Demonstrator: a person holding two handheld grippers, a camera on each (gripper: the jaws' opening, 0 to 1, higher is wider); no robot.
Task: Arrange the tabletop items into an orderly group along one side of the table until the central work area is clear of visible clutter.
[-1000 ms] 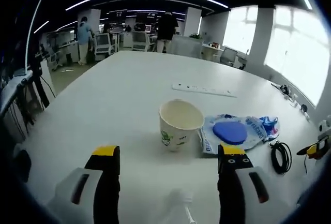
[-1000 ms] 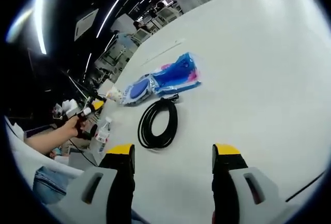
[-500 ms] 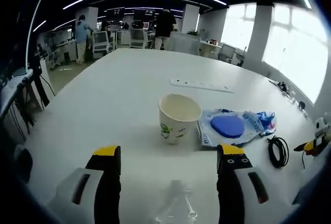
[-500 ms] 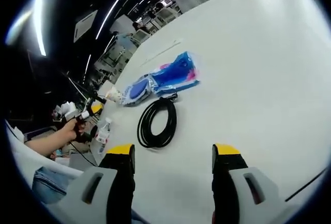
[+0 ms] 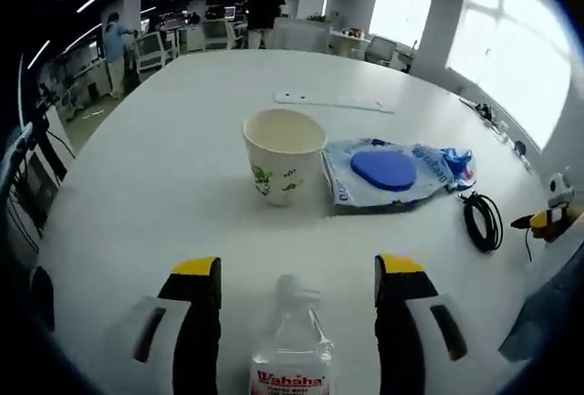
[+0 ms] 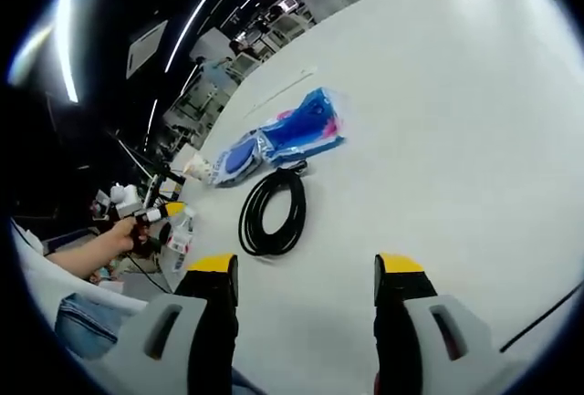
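A clear plastic bottle (image 5: 292,345) with a red label stands between the wide-apart jaws of my open left gripper (image 5: 297,267), untouched by either jaw. Beyond it on the white table (image 5: 137,185) stands a paper cup (image 5: 284,156). Right of the cup lies a blue plastic bag (image 5: 392,171), then a coiled black cable (image 5: 481,222). My right gripper (image 6: 306,265) is open and holds nothing, with the cable (image 6: 271,213) just ahead of it. Past the cable I see the bag (image 6: 278,140), the cup (image 6: 196,169) and the bottle (image 6: 180,231).
A white power strip (image 5: 333,102) lies further across the table. The right gripper (image 5: 547,217) shows at the table's right edge. A person's hand (image 6: 105,244) holds the left gripper (image 6: 151,215). Desks, chairs and people stand in the room behind.
The left gripper view has drawn back and tipped down, so the bottle now shows between its jaws. The right gripper view has barely shifted. Nothing on the table has moved.
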